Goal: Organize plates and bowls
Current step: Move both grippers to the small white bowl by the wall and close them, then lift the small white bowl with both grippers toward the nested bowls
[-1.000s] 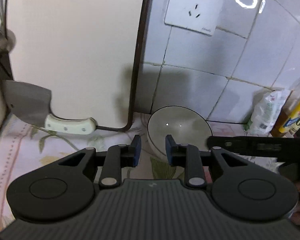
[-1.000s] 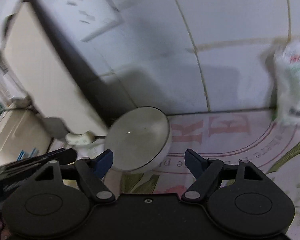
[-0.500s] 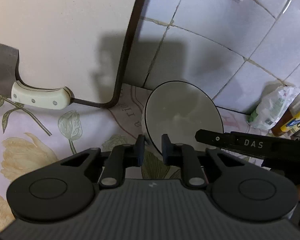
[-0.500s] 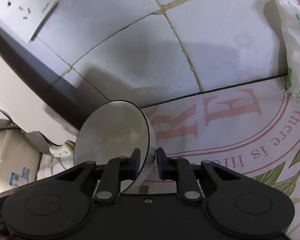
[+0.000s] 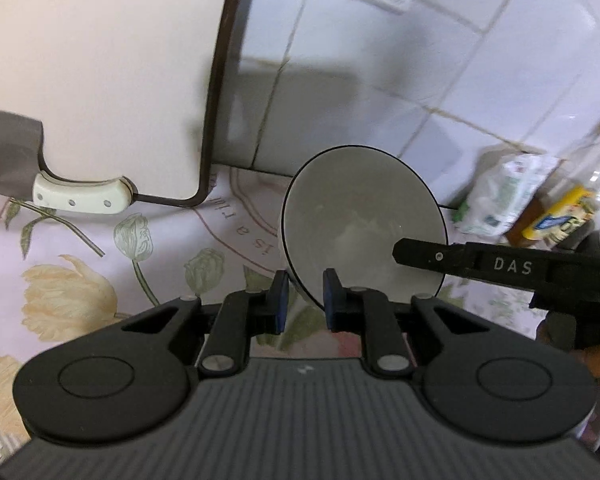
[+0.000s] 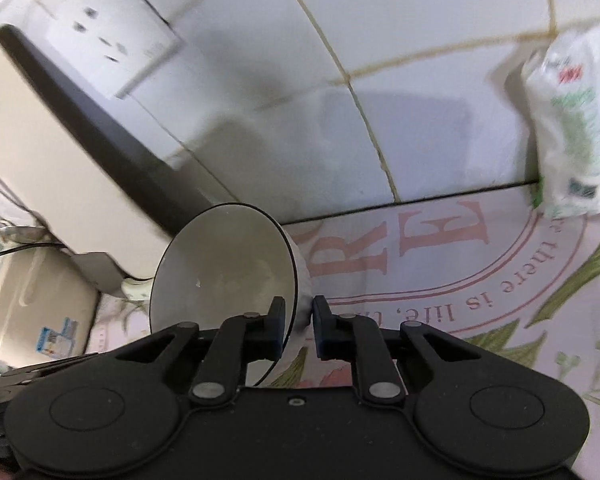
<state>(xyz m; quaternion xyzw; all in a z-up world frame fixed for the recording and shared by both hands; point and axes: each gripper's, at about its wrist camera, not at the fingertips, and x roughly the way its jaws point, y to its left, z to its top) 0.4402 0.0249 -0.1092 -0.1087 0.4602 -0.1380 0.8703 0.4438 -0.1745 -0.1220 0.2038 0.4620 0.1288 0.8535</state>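
Observation:
A white bowl with a thin dark rim (image 5: 360,220) is tilted up on its edge above the flowered countertop. My left gripper (image 5: 303,298) is shut on the bowl's lower left rim. My right gripper (image 6: 297,325) is shut on the bowl's rim (image 6: 228,264) from the other side, one finger inside, one outside. The right gripper's finger (image 5: 480,262) shows across the bowl in the left wrist view.
A large cream cutting board with a dark frame (image 5: 100,60) leans on the tiled wall at left, a cleaver with a white handle (image 5: 80,198) at its foot. A white and green bag (image 6: 572,120) and bottles (image 5: 572,200) stand at right. A wall socket (image 6: 108,36) is above.
The right gripper closed on the bowl's rim, then the left did too. The bowl has been tipped up and lifted slightly, and both views have pulled back a little.

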